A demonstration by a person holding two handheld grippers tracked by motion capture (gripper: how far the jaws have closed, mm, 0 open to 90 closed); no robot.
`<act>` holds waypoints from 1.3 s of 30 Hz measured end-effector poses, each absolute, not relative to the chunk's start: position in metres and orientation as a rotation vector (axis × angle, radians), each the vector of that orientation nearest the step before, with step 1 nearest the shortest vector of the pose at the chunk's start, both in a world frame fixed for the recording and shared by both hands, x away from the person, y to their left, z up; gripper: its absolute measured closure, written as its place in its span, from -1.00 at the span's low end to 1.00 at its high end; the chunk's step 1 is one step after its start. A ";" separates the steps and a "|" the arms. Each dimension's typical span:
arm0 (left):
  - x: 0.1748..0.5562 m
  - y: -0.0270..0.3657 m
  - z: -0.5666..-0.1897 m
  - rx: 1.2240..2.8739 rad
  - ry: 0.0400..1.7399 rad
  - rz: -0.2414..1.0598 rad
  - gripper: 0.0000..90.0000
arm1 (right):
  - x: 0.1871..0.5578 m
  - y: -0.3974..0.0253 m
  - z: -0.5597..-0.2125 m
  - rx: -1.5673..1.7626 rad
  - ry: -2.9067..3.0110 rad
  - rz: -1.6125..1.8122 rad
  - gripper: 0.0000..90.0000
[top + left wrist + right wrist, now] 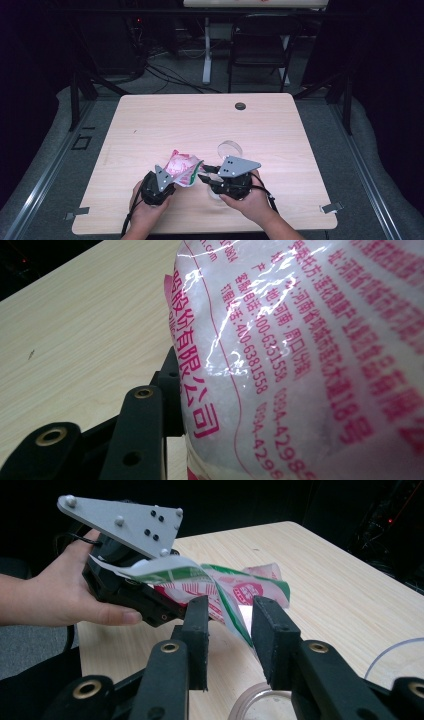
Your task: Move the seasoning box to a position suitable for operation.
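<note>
**Two-handed opening of a sealed packet above the worktop**

Left: the left hand-held gripper (172,181) is clamped on a plastic packet (183,168) printed in pink, red and green, and holds it lifted just above the near middle of the worktop (165,120). In the left gripper view the packet's clear back (310,360), with white granules inside and pink lettering, presses against the one black jaw that shows there; the other jaw is hidden behind the film.

Centre: the packet's free end, a green-edged corner (235,615), hangs into the gap of the right hand-held gripper (229,630). Its jaws stand apart on either side of the flap and do not yet pinch it.

Right: a clear round dish (229,148) sits on the worktop just beyond the right hand-held gripper, and a clear rim (260,700) shows under that gripper's jaws.

Judged step: taking hold of the corner to tear the packet open. To do it well, close the right jaws squarely on the flat seam, not on the granule-filled belly; keep the left grip firm and near the tear line; pull apart steadily with the mouth tilted upward so that nothing spills
</note>
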State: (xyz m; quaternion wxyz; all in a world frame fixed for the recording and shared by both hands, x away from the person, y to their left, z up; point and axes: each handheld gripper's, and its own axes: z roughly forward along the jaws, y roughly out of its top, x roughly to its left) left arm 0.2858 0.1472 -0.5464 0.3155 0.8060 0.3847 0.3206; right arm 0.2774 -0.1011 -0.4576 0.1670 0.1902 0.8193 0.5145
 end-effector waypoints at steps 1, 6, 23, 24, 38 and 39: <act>0.286 0.147 -0.546 2.128 1.012 0.845 0.29 | 0.277 -0.101 -0.458 0.541 2.332 1.464 0.53; 0.285 0.145 -0.546 2.137 0.997 0.860 0.29 | 0.277 -0.098 -0.456 0.522 2.344 1.455 0.54; 0.282 0.144 -0.544 2.133 0.976 0.897 0.30 | 0.276 -0.096 -0.456 0.497 2.384 1.433 1.00; 0.282 0.144 -0.543 2.137 0.969 0.902 0.30 | 0.276 -0.097 -0.456 0.501 2.382 1.438 1.00; 0.279 0.141 -0.540 2.153 0.914 0.978 0.30 | 0.282 -0.108 -0.460 0.609 2.365 1.505 1.00; 0.279 0.140 -0.540 2.152 0.905 0.986 0.30 | 0.282 -0.109 -0.460 0.611 2.365 1.501 1.00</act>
